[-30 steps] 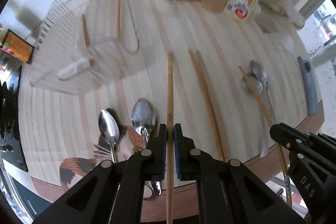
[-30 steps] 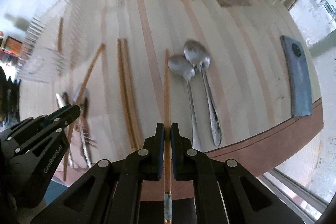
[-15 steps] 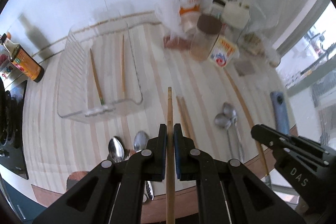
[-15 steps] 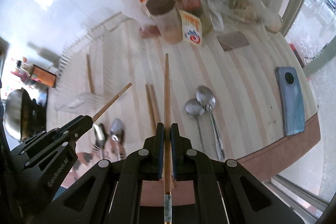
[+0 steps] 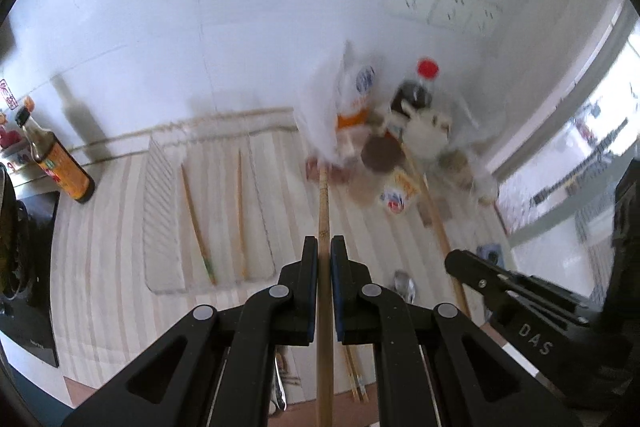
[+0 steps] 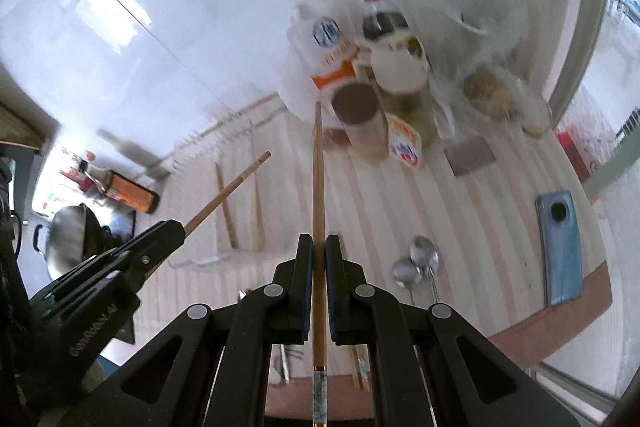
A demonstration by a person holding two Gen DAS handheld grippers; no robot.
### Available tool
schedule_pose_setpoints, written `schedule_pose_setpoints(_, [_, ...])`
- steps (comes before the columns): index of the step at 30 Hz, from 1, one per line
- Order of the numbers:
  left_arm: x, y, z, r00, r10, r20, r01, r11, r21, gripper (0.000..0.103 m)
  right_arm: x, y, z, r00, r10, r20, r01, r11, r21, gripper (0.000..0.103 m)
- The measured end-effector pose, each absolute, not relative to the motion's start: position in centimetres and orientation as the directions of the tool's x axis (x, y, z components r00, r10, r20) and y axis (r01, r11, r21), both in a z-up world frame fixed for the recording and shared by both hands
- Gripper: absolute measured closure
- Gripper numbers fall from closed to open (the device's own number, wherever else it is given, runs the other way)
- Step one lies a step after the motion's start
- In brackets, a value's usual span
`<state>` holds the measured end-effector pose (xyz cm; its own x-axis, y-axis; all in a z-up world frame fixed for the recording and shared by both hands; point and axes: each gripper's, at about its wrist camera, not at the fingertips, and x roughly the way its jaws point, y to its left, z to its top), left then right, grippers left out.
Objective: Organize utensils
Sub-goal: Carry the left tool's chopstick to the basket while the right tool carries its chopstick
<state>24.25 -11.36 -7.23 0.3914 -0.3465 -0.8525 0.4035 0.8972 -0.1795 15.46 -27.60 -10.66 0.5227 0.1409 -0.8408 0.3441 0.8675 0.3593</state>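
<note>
At the far left a brown sauce bottle (image 5: 56, 163) stands against the wall, clear of the work. Just right of it lies the clear tray (image 5: 160, 227), long side running away from you, with two chopsticks (image 5: 218, 219) already lying lengthwise inside; that is evidently where the sticks are being collected, so anything added should go in parallel to those two.

Your left gripper (image 5: 325, 263) is clamped tight on a single chopstick (image 5: 323, 203), held near its middle so it stays level, its tip pointing toward the jars at the back wall. It hangs above the counter, just right of the tray, not yet over it.

Your right gripper (image 6: 316, 261) pinches a second chopstick (image 6: 318, 179) the same way, decorated end trailing behind the jaws. It is also in the air, pointing at the brown-lidded jar (image 6: 356, 115).

Lower right, two spoons (image 6: 416, 267) lie together on the striped counter (image 6: 460, 227), and a blue phone (image 6: 560, 247) sits near the edge. More utensils lie near the front edge beneath the grippers, partly hidden.

My read: swing both sticks leftward and line them up with the tray before lowering.
</note>
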Motion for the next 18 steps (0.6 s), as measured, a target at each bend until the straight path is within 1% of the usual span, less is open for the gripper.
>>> schedule_pose_setpoints(4, [28.0, -8.8, -6.5, 0.411, -0.328, -0.85, 0.332, 0.923, -0.195, 0.099, 19.3, -26.6, -10.1, 0.542, 0.197, -0.817, 0.306, 0.859, 0.411, 0.097])
schedule_pose_setpoints(8, [32.8, -6.2, -7.7, 0.383, -0.305, -0.872, 0.259, 0.942, -0.216, 0.099, 24.3, -24.3, -11.0, 0.529, 0.268, -0.805, 0.268, 0.848, 0.458, 0.097])
schedule_pose_setpoints(13, [38.0, -3.9, -11.1, 0.301, -0.282, -0.911, 0.18, 0.955, -0.236, 0.099, 30.8, -21.1, -14.4, 0.463, 0.344, -0.817, 0.252, 0.833, 0.493, 0.097])
schedule_pose_setpoints(18, [41.2, -2.9, -15.0, 0.221, -0.268, -0.938, 0.12, 0.962, -0.246, 0.099, 35.5, -18.9, -18.1, 0.394, 0.359, -0.846, 0.251, 0.844, 0.475, 0.097])
